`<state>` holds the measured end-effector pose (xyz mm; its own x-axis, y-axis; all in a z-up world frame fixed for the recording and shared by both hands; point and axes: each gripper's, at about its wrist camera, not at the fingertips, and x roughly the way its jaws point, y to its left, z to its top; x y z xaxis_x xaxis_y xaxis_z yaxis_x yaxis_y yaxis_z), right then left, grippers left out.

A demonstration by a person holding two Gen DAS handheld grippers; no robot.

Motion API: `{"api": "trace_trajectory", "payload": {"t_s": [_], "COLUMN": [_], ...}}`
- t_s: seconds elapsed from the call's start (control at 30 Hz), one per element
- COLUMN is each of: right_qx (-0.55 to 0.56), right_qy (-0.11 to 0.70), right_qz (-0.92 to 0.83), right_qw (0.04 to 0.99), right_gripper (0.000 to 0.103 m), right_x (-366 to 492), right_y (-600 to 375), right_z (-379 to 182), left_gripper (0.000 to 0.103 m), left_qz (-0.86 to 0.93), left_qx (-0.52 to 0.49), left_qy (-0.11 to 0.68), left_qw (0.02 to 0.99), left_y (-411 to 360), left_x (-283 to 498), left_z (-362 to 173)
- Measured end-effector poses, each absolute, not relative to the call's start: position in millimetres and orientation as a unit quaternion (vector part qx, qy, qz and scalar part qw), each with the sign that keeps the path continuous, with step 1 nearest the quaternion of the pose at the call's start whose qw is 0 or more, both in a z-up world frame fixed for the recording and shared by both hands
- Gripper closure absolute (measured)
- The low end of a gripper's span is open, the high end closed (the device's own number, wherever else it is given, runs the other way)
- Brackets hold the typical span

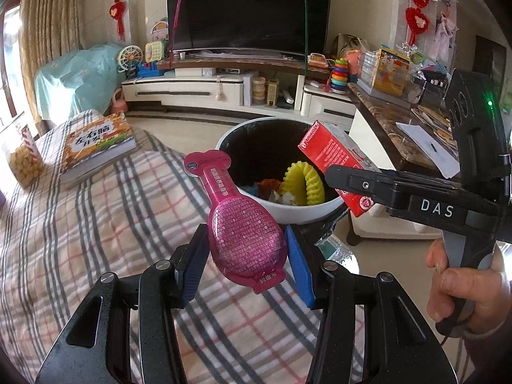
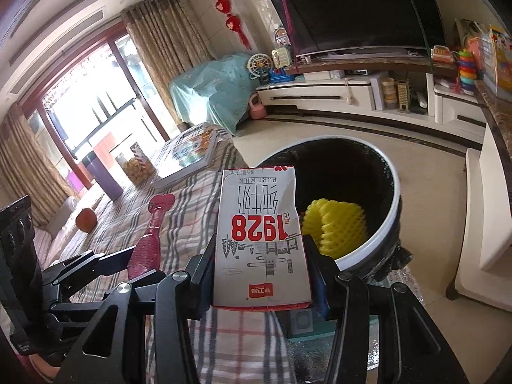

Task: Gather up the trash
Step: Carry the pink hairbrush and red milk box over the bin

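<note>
My left gripper (image 1: 246,249) is shut on a pink bottle-shaped pouch (image 1: 236,217), held above the checked tablecloth near the bin. My right gripper (image 2: 260,256) is shut on a red and white milk carton (image 2: 262,240), held by the rim of the white trash bin (image 2: 388,224). In the left wrist view the right gripper (image 1: 336,176) holds the carton (image 1: 332,160) over the bin's (image 1: 304,214) right edge. The bin has a black liner and holds a yellow foam net (image 1: 302,182) and other scraps. The pouch (image 2: 147,243) and left gripper also show in the right wrist view.
A thick book (image 1: 96,147) and a jar of snacks (image 1: 20,156) lie on the checked tablecloth (image 1: 96,240). An orange (image 2: 85,219) and a purple cup (image 2: 102,172) stand farther back. A marble-topped side table (image 1: 400,134) with papers is right of the bin. A TV stand (image 1: 208,89) is behind.
</note>
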<state>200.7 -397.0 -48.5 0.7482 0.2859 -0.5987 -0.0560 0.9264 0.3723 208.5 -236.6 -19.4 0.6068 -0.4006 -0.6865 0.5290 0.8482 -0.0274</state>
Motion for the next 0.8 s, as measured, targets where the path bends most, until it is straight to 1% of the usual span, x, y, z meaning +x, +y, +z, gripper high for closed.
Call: {"api": "trace_trajectory", "payload": {"t_s": [0.8], "right_qx": [0.177], "right_qy": [0.348], "right_qz": [0.074], "right_qw": [0.918], "right_gripper": [0.054], "right_x": [225.4], "right_y": [-430.5], "right_z": [-50.5], "left_gripper": [0.056], "left_qz": [-0.271], "left_qx": [0.104], "left_qy": [0.362], "left_qw": [0.886], "left_y": [-277.1], "left_x": [234.2], "left_z": [-20.2]}}
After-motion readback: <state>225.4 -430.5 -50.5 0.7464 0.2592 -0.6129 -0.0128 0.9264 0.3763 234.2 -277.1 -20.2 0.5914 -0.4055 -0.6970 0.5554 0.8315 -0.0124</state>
